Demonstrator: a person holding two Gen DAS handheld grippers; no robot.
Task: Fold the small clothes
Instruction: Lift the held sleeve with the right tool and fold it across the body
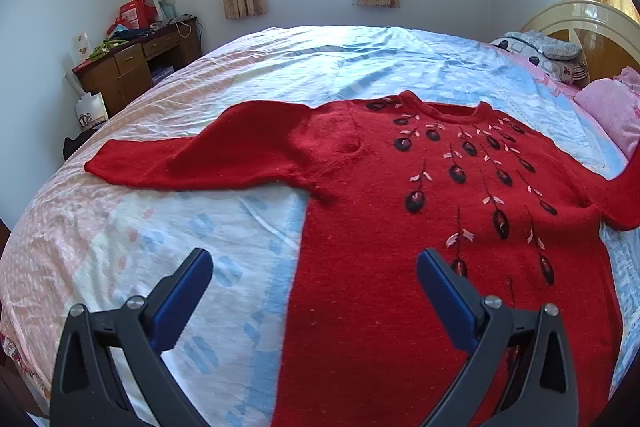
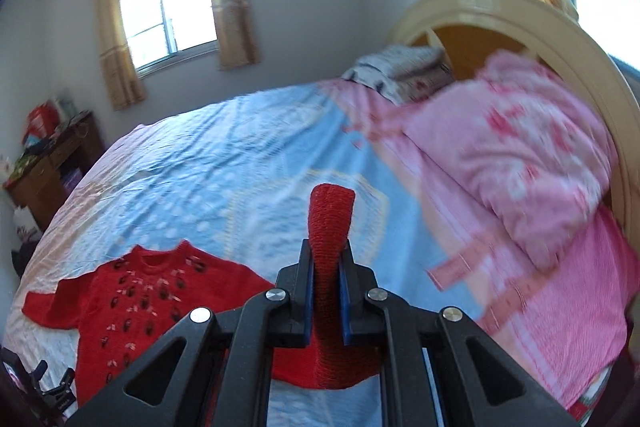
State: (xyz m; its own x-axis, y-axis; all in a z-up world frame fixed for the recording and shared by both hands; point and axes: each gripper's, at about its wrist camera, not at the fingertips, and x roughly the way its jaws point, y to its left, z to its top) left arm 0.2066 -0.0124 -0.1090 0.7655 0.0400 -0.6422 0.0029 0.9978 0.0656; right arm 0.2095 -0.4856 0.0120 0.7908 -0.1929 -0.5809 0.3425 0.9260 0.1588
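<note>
On the bed [image 1: 280, 67], spread over the blue and pink sheet, your red sweater [image 1: 440, 227] lies face up with its dark embroidered flowers showing and its neckline toward the far side of the bed. One sleeve [image 1: 192, 155] stretches flat toward the side where the wooden desk [image 1: 132, 67] stands against the wall. Your left hand-held gripper [image 1: 314, 267] hangs above the sweater's lower body with its blue-padded jaws spread wide, touching nothing. Your right hand-held gripper [image 2: 326, 279] is clamped narrow on the other sleeve's cuff [image 2: 332, 223], which sticks up out of the jaws, raised off the sheet. A pink quilt [image 2: 520, 155] is bunched near the headboard [image 2: 520, 11], well apart from the sweater.
</note>
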